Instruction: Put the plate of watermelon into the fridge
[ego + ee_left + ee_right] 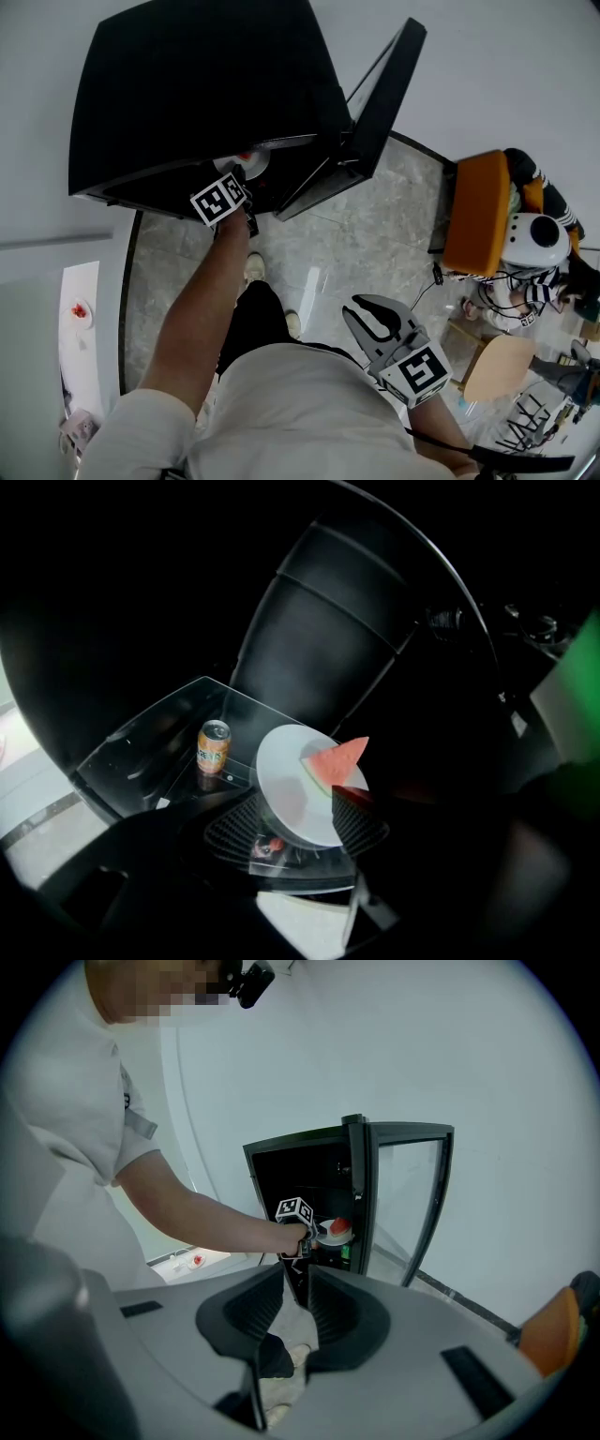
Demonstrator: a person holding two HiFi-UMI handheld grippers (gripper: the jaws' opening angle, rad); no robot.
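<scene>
Your left arm reaches into the open black fridge (187, 84), whose door (386, 84) is swung out to the right. The left gripper (292, 825) is inside the cabinet with its jaws standing wide apart. The near rim of the white plate (286, 789) sits between the ribbed pads (354, 819), which do not clamp it. The plate lies on a glass shelf (155, 747) inside the fridge. A triangular watermelon wedge (336, 766) rests on its right half, red flesh up and the tip pointing away from you. An orange drink can (214, 747) stands upright on the same shelf, just to the left of the plate and clear of it.

Your right gripper (297, 1297) hangs low by your right hip, well away from the fridge. It is aimed towards the fridge, so its camera looks across at your left forearm and the plate. Its jaws are parted by a narrow gap and nothing is held between them. Only the floor and your shoe (281, 1358) show through that gap.

Off to your left, a small dish with something red on it (80, 311) lies on a white counter (82, 375). The floor (375, 234) in front of the fridge is grey, marble-patterned tile.
</scene>
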